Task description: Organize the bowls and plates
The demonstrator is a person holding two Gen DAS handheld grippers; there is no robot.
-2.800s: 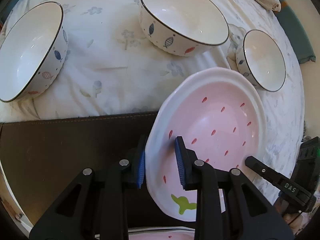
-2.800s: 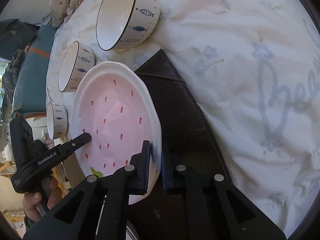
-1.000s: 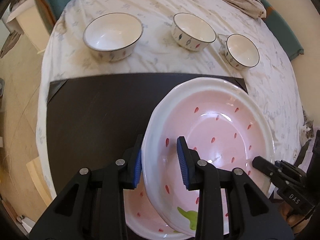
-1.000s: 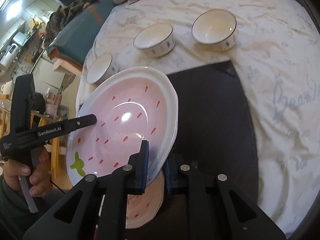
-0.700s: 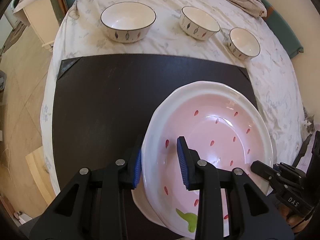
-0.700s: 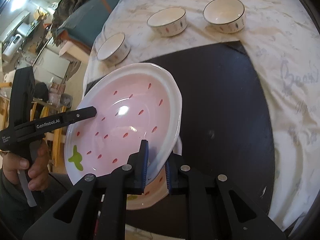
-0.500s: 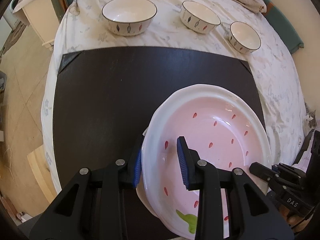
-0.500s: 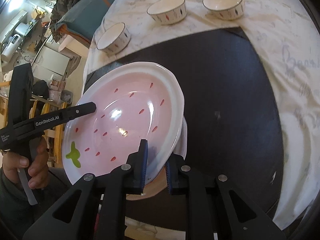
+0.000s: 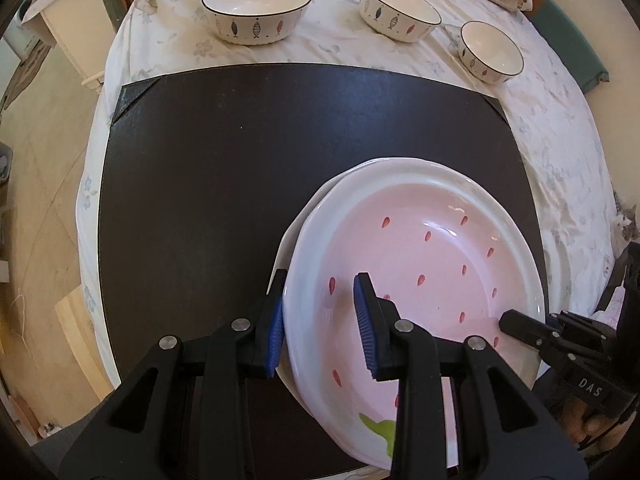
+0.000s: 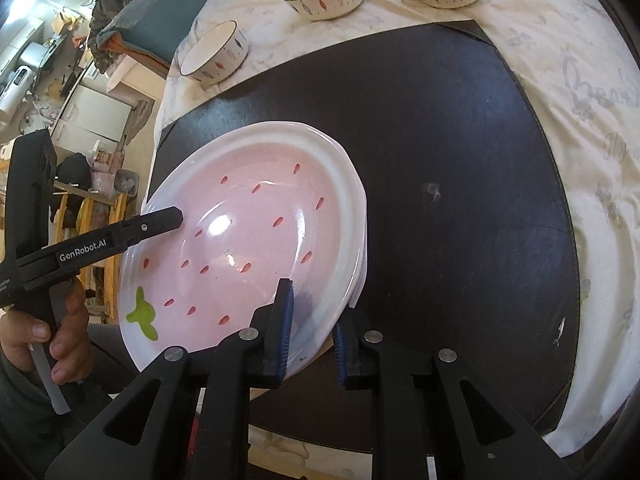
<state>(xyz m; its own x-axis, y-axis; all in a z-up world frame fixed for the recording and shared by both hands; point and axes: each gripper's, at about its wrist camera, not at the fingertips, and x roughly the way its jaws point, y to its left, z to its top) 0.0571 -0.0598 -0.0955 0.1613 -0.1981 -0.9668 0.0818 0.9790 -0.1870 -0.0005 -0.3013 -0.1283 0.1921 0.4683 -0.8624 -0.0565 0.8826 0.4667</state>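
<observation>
Gripping opposite rims, the left gripper (image 9: 320, 320) and the right gripper (image 10: 312, 320) each clamp the pink strawberry-patterned ceramic plate (image 9: 420, 272), held just above a second white-rimmed plate (image 9: 290, 236) on the dark brown leather mat (image 9: 224, 152). Three fish-patterned white bowls (image 9: 258, 8) stand beyond on the floral tablecloth (image 9: 552, 120).

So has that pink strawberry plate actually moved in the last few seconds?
Yes. The strawberry plate has come back from beside the bowls toward the near end of the dark mat, above a second plate.
</observation>
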